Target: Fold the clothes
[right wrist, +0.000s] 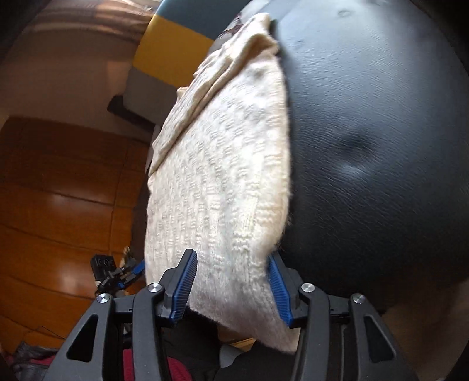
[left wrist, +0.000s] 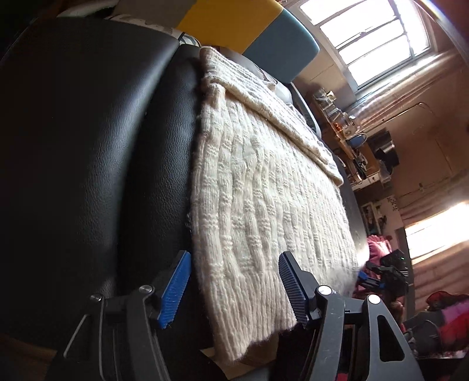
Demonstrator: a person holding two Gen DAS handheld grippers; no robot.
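we see a cream knitted sweater lying spread on a black leather cushion, its near hem hanging slightly over the cushion's front edge. a folded part of the knit lies along its far side. behind the cushion stand a yellow panel and a teal one.

our left claw is spread wide, its blue ribbed pads on either side of the sweater's near hem; we cannot tell whether either pad touches the wool. nothing is pinched.

our right claw is also spread, with the sweater's near corner lying between its blue pads. the knit fills most of the gap, but the pads do not look pressed onto it. from this view the black cushion bulges on the right and a wooden floor shows on the left, with the left claw small beyond the sweater's edge.

the right claw appears small past the sweater's far corner in the left wrist view, near a bright window.
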